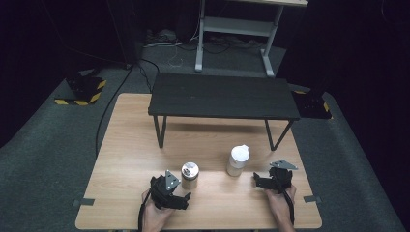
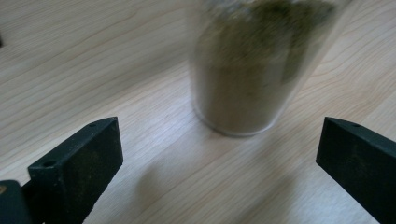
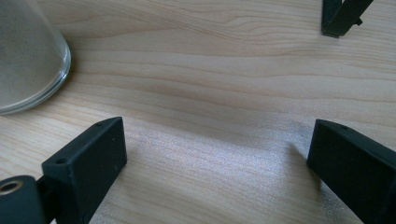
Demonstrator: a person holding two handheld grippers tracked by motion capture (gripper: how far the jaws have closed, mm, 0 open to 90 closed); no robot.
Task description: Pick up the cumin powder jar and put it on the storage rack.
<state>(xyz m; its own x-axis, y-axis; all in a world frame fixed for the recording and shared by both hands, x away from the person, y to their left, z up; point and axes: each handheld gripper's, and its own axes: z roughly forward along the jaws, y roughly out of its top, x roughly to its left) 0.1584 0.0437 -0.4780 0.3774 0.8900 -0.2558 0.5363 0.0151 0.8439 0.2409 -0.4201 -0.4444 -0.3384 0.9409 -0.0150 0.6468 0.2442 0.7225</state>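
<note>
Light wooden desk (image 1: 125, 159), seen from above. A low black shelf (image 1: 222, 95) on thin legs stands across its far half.

Left hand-held gripper (image 1: 180, 198) sits at the near edge, left of centre, a hand (image 1: 155, 215) under it. Jaws spread wide, nothing between them. Its own view looks straight at a glass jar (image 2: 247, 65) of brownish-green contents, standing upright on the desk just beyond the jaw tips and apart from both. From above, the same jar (image 1: 189, 175) carries a shiny metal lid and stands just beside the gripper, on its far right.

Right hand-held gripper (image 1: 258, 181) is at the near right, also wide and holding nothing. A white-lidded jar (image 1: 237, 160) stands upright just to its far left, not touching. In the right gripper view the jar's rounded glass base (image 3: 28, 60) sits at the far left, outside the jaws; a black shelf leg (image 3: 341, 16) shows at far right.

The two jars stand near each other, apart.
</note>
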